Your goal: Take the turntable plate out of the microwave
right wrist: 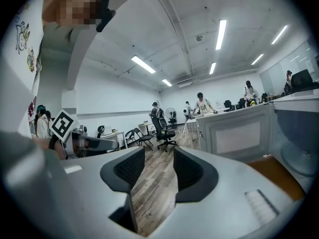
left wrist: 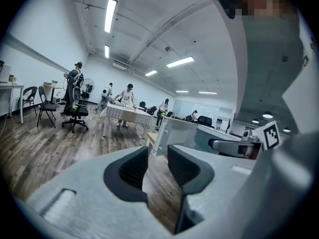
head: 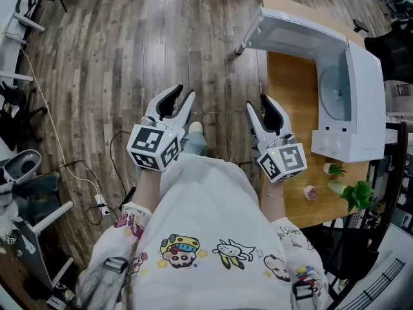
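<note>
Our left gripper's (left wrist: 157,158) jaws stand apart, with only floorboards between them. Our right gripper's (right wrist: 158,161) jaws are likewise released and empty. We hold both side by side above the wooden floor (head: 129,57), close to our body. The turntable plate (head: 336,95) sits inside the microwave (head: 364,76), whose door (head: 290,28) stands open, on the table (head: 289,102) to our right.

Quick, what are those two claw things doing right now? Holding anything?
Left gripper: open, holding nothing.
Right gripper: open, holding nothing.
</note>
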